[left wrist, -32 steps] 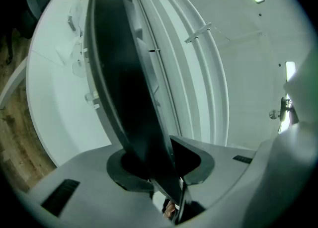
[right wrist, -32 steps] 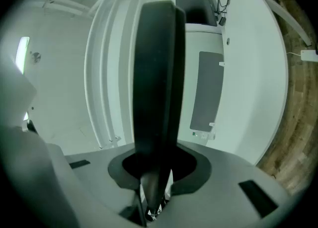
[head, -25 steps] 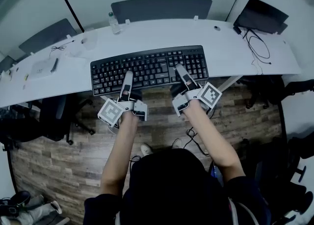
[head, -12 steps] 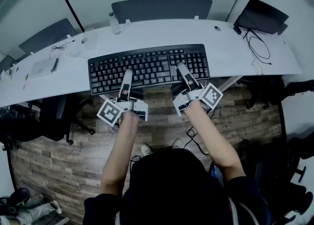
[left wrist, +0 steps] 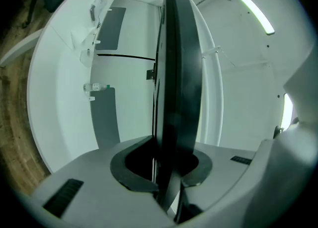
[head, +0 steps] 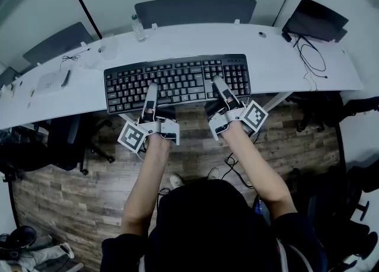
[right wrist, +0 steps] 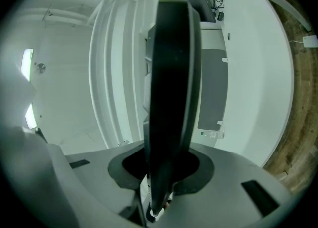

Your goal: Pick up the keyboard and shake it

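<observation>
The left tongs, just tightened, and the right tongs pinch the near edge of the black keyboard over the white worktop. Only the gripper views show the keyboard edge-on, clamped between jaws.

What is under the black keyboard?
Only the white desk shows around the keyboard, so it lies below. Whatever sits directly beneath is covered by the keyboard itself.

**Hidden or unclear**

In both gripper views the keyboard shows only edge-on, its keys hidden. At the left end of the surface, small items cannot be identified. The person's head covers part of the floor.
</observation>
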`<state>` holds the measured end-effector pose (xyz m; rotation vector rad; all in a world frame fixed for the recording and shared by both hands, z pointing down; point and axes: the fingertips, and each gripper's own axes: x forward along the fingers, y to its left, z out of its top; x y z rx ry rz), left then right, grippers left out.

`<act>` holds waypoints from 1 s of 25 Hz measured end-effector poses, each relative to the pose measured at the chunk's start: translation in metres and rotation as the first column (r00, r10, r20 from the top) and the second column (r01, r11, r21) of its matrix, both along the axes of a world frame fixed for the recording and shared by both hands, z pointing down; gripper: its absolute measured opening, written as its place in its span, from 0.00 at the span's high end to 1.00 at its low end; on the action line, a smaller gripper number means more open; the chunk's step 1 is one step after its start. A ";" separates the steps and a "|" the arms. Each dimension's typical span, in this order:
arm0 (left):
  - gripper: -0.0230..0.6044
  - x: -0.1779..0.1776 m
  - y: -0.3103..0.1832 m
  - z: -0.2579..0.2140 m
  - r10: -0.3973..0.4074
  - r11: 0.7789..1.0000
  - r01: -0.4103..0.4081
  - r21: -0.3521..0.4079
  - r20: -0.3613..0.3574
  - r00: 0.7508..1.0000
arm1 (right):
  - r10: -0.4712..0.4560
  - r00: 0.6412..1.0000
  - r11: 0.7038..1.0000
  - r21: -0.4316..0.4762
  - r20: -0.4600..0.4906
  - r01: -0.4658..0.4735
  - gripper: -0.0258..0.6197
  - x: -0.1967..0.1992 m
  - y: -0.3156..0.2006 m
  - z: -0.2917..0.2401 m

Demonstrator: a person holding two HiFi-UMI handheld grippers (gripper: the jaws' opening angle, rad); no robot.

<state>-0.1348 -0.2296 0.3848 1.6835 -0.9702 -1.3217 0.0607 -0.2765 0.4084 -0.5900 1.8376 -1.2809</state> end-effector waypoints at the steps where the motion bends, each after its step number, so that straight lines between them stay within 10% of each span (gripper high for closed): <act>1: 0.82 0.000 0.000 0.000 -0.003 1.000 0.003 0.001 -0.001 1.000 | -0.001 1.000 1.000 0.001 -0.004 0.001 0.81 0.000 0.000 0.000; 25: 0.83 -0.002 -0.003 0.004 -0.041 0.998 0.035 -0.052 -0.131 0.991 | 0.006 0.999 0.996 0.088 0.035 -0.009 0.75 -0.004 0.012 -0.014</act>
